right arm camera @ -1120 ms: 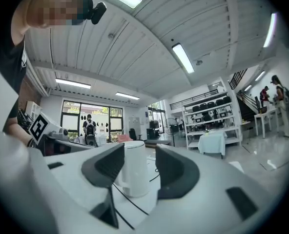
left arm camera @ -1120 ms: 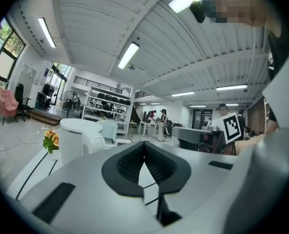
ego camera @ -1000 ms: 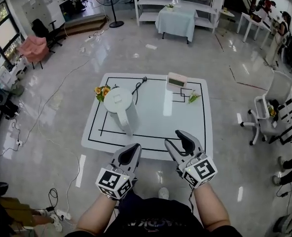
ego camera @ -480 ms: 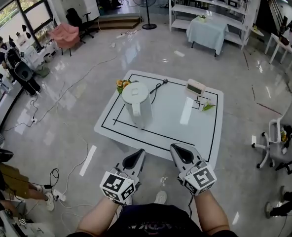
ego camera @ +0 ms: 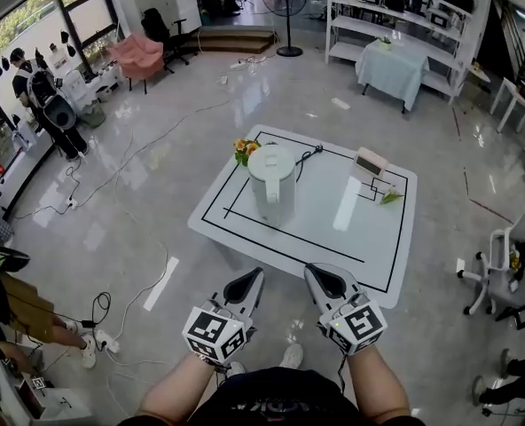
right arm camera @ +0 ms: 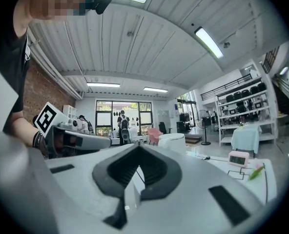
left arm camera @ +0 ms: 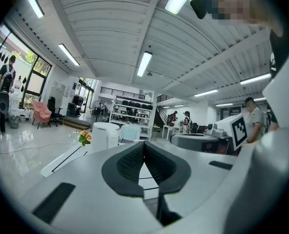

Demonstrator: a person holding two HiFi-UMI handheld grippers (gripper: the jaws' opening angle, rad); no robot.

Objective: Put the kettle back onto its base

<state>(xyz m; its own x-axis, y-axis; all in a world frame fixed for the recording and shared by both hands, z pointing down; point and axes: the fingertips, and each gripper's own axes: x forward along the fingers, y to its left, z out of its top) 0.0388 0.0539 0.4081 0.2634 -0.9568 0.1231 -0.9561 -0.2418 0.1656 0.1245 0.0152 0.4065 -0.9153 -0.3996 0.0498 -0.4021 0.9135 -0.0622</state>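
White, smooth, cylindrical kettle [ego camera: 272, 183] upright on glossy square desk [ego camera: 369, 238], at 12 o'clock, well apart from claws. Left claw [ego camera: 254, 278] and right claw [ego camera: 314, 275] closed, empty; ribbed black pads [left arm camera: 130, 162].

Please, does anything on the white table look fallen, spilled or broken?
Nothing stands out. The kettle stands upright on the table, its lid on, beside the flowers. The small clock stands upright too. No spill shows.
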